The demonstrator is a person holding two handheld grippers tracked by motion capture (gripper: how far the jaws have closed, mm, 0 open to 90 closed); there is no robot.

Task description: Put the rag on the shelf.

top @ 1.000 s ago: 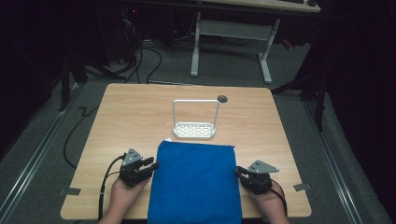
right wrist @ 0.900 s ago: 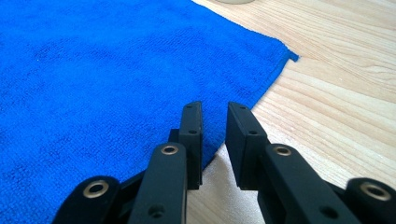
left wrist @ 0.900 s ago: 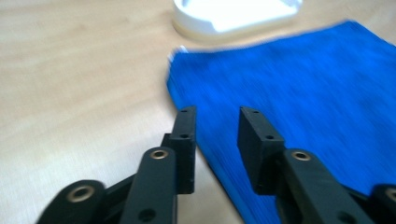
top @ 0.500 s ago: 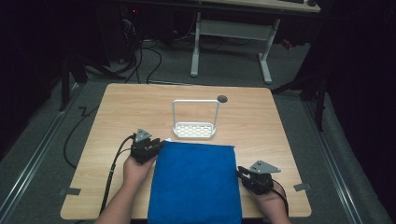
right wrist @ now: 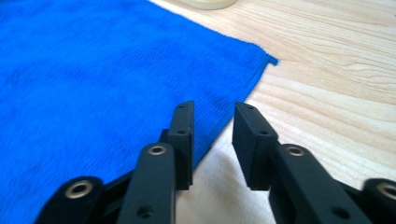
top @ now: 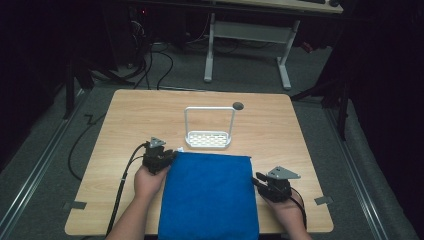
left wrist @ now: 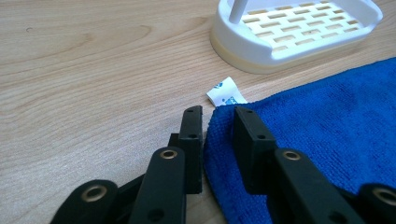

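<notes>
While both hands lie low, left gripper [top: 167, 159] closing astride towel [top: 210, 195] corner, right gripper [top: 258, 181] opening.

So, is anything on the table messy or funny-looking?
Not much. The blue towel lies flat and square on the table, and the white rack stands upright. One small oddity: the towel's white tag sticks out at the far left corner, by the left tongs.

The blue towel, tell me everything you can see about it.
The blue towel is a bright blue, fuzzy terry-like cloth lying flat near the table's front edge, in front of the white rack. A small white tag sticks out at its far left corner. The left tool straddles that corner's edge, jaws closing; the right tool straddles its right edge, opening.
</notes>
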